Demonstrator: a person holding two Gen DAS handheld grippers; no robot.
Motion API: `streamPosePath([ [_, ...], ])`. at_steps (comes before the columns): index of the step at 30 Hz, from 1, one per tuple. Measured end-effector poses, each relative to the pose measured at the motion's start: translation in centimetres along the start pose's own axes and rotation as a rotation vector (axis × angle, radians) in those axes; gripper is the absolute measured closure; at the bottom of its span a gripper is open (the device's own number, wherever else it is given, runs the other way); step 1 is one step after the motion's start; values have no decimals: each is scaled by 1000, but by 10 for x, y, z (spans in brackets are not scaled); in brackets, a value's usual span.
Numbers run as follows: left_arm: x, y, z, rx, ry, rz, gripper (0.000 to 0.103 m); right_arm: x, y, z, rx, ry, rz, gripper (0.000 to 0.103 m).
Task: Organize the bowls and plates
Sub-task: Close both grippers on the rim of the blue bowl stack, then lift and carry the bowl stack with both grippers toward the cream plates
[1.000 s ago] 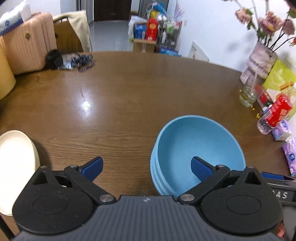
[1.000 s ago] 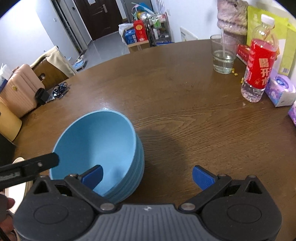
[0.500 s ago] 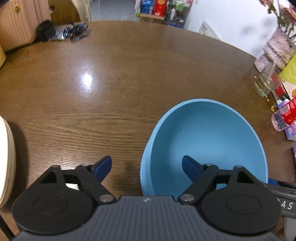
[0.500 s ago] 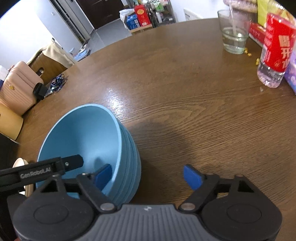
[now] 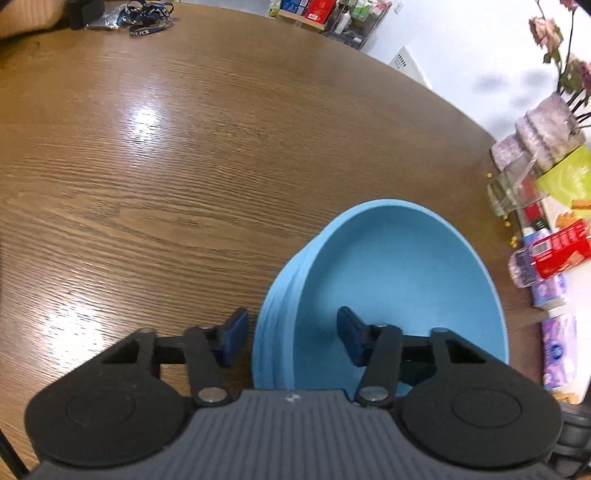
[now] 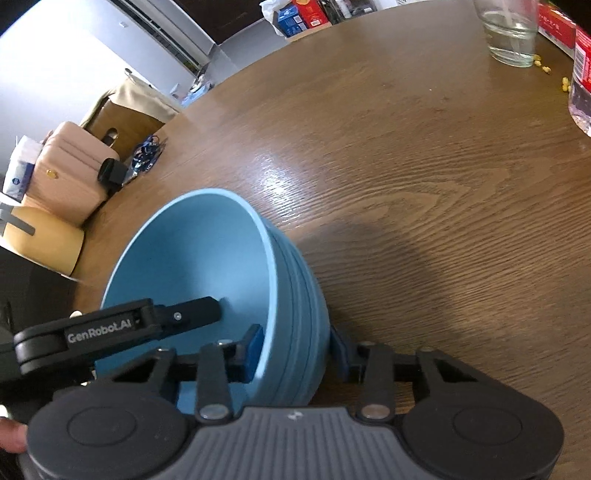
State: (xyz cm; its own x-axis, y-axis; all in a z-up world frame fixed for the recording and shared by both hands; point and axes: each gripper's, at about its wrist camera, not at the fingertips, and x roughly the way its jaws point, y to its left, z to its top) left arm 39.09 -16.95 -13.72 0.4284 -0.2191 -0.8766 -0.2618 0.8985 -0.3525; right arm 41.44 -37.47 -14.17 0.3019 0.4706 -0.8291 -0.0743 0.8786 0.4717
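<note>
Bowl stack: several blue bowls (image 5: pixel 399 280) nested in one another stand on the wooden table (image 5: pixel 184 166); in the left wrist view they are at about 4 o'clock from the picture centre, in the right wrist view (image 6: pixel 207 280) at about 7 o'clock.

Left gripper (image 5: pixel 291 338): its jaws are closing, with the near wall of the stack between them. One pad is outside the stack and the other is inside the top bowl. A gap shows on both sides, so it does not press yet.

Right gripper (image 6: pixel 295 350): its jaws are closing too, over the opposite wall. The inner pad is just beside the inside of the top bowl and the outer pad is close to the outside of the stack. I cannot tell for sure if they touch.

Why two sides: I think the two grippers take the rim at opposite sides so the whole stack can be lifted level, without tipping.

Neighbours: a drinking glass (image 6: pixel 511 35) and a bottle (image 5: pixel 543 258) stand at 2 to 3 o'clock, well apart from the bowls.

Risk: the smooth, curved walls may slip if the pads close unevenly.
</note>
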Motion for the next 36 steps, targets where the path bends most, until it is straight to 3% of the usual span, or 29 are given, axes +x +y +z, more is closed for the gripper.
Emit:
streamPosePath([
  [10,-6,-5,-6,20,-13,13,57,-3,2,-2,4,-12,0,65],
  [19,-40,8,-8,54,-78,-12,57,-25,29,-15,-10,-86,-4,65],
  [36,-131,125,-6,-44,-184,1,57,-12,160,-51,-119,-107,43,66],
])
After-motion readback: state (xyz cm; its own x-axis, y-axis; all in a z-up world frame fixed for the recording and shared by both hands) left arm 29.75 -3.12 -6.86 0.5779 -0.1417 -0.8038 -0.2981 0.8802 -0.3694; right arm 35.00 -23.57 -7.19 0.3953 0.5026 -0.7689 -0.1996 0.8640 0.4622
